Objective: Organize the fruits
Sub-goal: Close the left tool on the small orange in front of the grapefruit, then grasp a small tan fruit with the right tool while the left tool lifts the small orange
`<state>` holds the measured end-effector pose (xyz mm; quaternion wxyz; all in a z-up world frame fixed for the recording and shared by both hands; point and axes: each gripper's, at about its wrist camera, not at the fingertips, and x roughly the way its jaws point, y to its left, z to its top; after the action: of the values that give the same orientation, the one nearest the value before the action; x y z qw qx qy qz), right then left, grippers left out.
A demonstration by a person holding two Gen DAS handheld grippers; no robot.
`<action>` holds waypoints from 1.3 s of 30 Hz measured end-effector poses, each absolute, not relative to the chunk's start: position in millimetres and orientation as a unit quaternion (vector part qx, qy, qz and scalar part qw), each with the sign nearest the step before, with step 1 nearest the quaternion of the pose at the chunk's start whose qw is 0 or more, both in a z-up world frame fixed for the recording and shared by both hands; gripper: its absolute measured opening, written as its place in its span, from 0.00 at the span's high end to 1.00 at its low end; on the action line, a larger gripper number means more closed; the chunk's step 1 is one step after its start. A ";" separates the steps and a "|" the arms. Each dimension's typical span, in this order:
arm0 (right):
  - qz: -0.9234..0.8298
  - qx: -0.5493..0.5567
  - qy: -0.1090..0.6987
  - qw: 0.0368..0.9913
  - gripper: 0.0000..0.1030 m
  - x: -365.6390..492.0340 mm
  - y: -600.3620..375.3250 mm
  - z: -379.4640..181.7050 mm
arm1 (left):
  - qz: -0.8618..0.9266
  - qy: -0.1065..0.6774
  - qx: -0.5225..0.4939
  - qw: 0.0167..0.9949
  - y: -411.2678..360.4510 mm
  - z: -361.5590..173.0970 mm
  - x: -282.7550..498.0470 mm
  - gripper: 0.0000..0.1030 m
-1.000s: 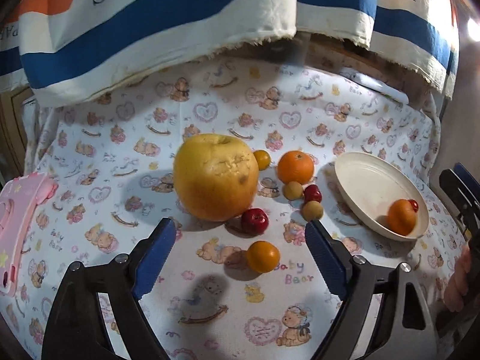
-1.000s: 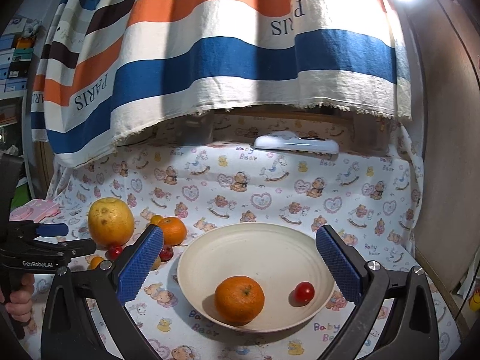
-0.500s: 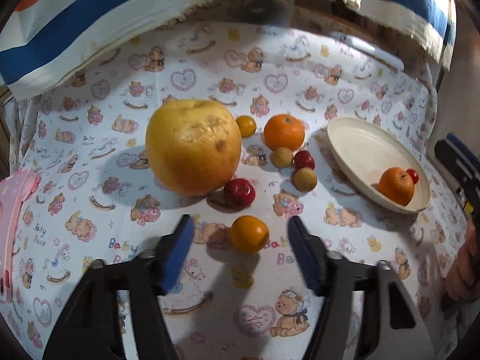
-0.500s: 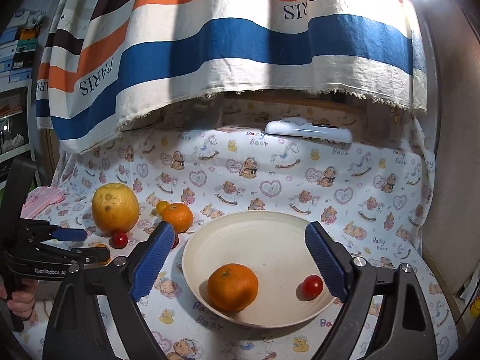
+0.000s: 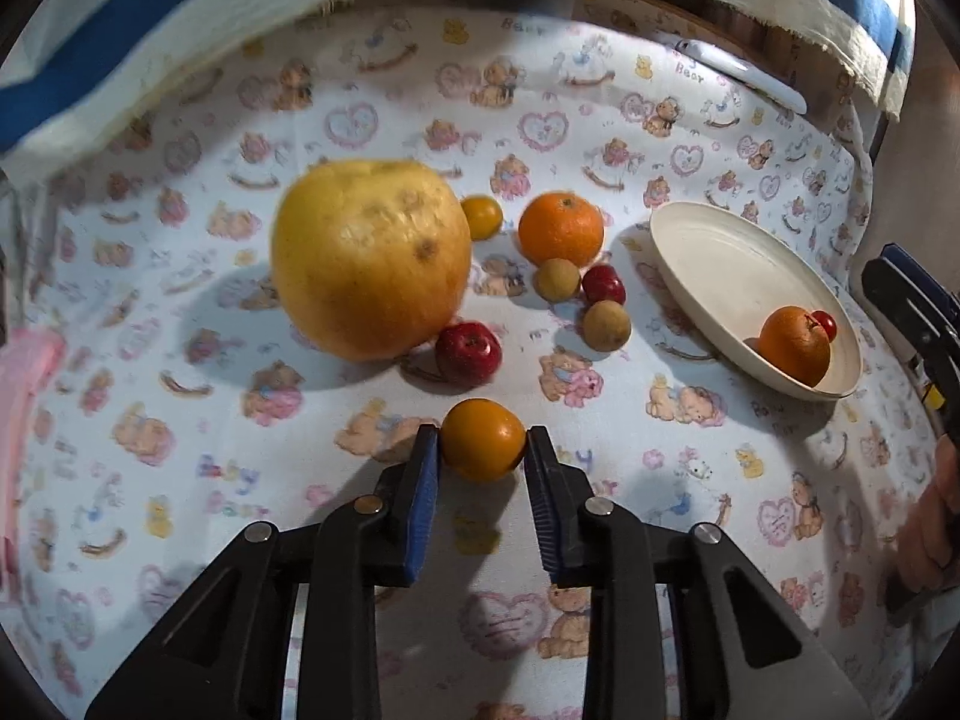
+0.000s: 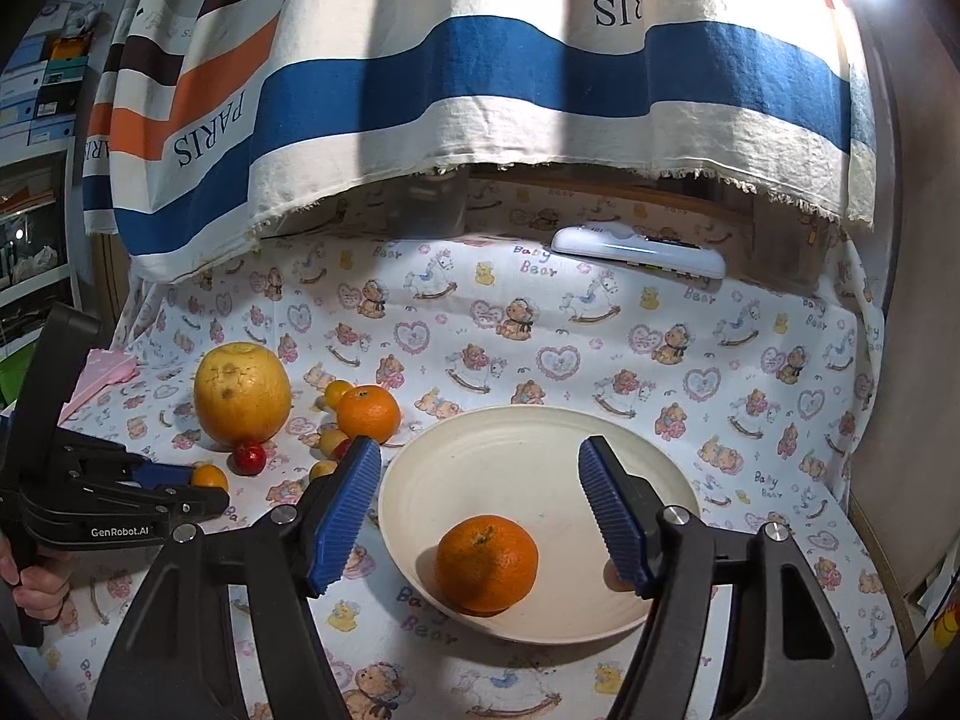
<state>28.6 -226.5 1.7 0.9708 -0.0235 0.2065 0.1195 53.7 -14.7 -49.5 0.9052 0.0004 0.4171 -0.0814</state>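
My left gripper [image 5: 483,456] points down at the bear-print cloth, its jaws closing, and both blue pads touch a small orange fruit [image 5: 483,438] that rests on the cloth. Behind it lie a red fruit [image 5: 468,353], a big yellow pomelo [image 5: 369,258], an orange [image 5: 561,228] and several small fruits. The cream bowl [image 5: 708,252] at the right holds an orange [image 5: 795,345] and a cherry tomato [image 5: 827,324]. My right gripper [image 6: 480,480] hovers over the bowl [image 6: 540,420] with its jaws closing on nothing; the bowl's orange [image 6: 486,561] lies below them. The left gripper [image 6: 204,477] shows at the left there.
A striped cloth [image 6: 480,90] hangs over the back of the table. A white remote-like device [image 6: 639,249] lies at the far edge. A pink object [image 5: 24,372] sits at the left edge. A hand [image 5: 936,516] holds the right gripper's handle.
The left gripper tipped down toward the small orange fruit and its jaws narrowed until they met it. The right gripper's jaws narrowed over the bowl.
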 end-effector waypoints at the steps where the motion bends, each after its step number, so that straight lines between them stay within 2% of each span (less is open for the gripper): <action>1: 0.123 -0.020 0.210 0.970 0.32 28.9 -226.7 2.0 | -0.082 0.406 0.003 0.910 -14.5 -45.1 51.7 0.73; 9: 0.135 -0.019 0.177 0.975 0.32 13.0 -225.1 22.3 | -0.070 0.292 -0.006 0.954 2.2 -8.4 34.1 0.73; 15: 0.154 -0.024 0.190 0.969 0.32 9.6 -207.7 30.2 | -0.051 0.235 -0.008 0.970 14.5 0.4 29.5 0.73; 18: 0.166 -0.029 0.211 0.963 0.33 16.1 -195.7 33.3 | -0.057 0.229 -0.024 0.971 20.0 2.0 29.1 0.73; 23: 0.194 0.003 0.283 0.939 0.43 45.2 -178.6 35.6 | -0.039 0.224 -0.024 0.973 23.2 1.7 29.2 0.73; 25: 0.199 0.011 0.302 0.932 0.44 55.4 -170.3 32.7 | -0.036 0.231 -0.029 0.972 25.4 0.8 30.5 0.73; 31: 0.192 -0.007 0.341 0.920 0.45 77.0 -141.7 13.9 | -0.014 0.244 -0.038 0.969 32.1 -3.4 35.2 0.73; 35: 0.166 -0.040 0.351 0.921 0.49 94.4 -126.2 -2.3 | -0.009 0.255 -0.047 0.966 35.8 -7.7 39.0 0.73; 37: 0.164 -0.033 0.380 0.910 0.54 107.0 -124.0 -13.9 | -0.006 0.257 -0.044 0.965 36.2 -9.0 40.6 0.73; 39: 0.161 -0.029 0.398 0.903 0.55 114.5 -122.1 -24.1 | -0.004 0.257 -0.044 0.965 36.7 -8.7 40.4 0.73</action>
<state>114.5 -122.1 -24.1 0.9027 -0.0290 0.3979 0.1612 40.4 36.7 -8.7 0.9654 -0.0445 0.2569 -0.0042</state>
